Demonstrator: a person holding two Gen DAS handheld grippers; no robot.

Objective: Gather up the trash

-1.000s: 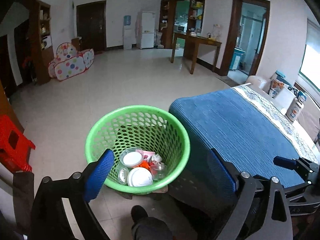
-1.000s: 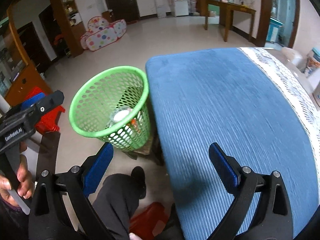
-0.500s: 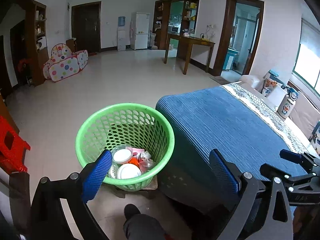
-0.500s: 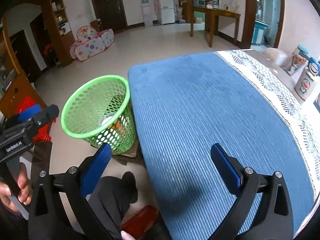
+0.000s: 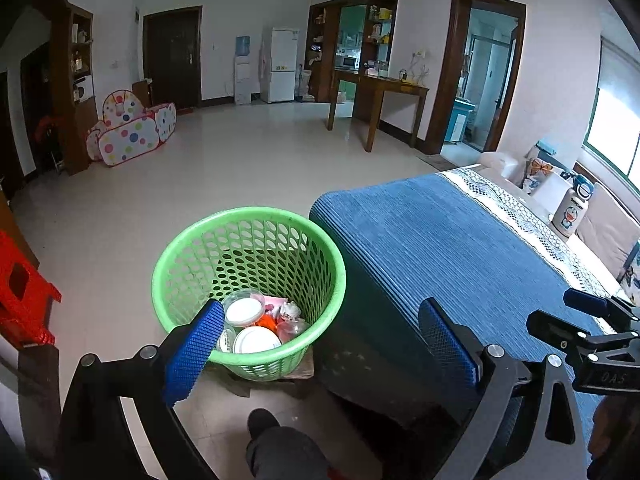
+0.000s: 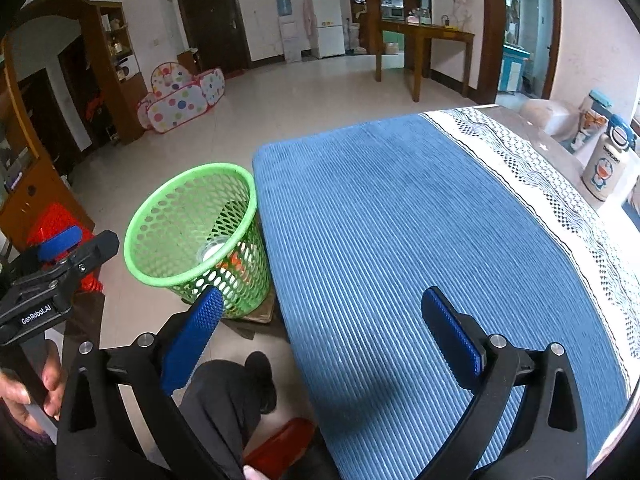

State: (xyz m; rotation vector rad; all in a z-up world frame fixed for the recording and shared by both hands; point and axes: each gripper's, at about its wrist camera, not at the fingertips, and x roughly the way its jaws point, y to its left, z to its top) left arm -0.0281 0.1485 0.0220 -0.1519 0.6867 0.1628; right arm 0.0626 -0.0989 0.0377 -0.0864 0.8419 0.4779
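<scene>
- Landmark for everything below: the round green perforated plastic basket (image 5: 248, 280), standing on the tiled floor on a low flat block, its rim touching or almost touching the near corner of the table.
- My left gripper (image 5: 316, 344) has its blue-padded jaws spread wide with nothing between them. It points down over the basket's near rim, one pad in front of the rim and the other over the table's corner.
- My right gripper (image 6: 320, 328) is likewise fully spread and empty. It sits to the table side of the basket, aimed at the blue ribbed tablecloth (image 6: 420, 240).
- The left one is clearly nearer the basket; in the right view the basket (image 6: 192, 232) lies off to the left of that tool.
- Inside the basket, at the bottom: clear plastic cups with white round lids (image 5: 245, 312), something orange, a pinkish scrap and crumpled white paper. These have no shared long axis; they lie in a jumble.
- The cloth beside the basket is bare as far as I can see, with no loose trash on it. My judgement: collection looks largely finished.
- Well beyond the basket, at the table's far edge past the white lace trim, stands a cartoon-printed white bottle (image 6: 606, 164); I would not count it as trash.
</scene>
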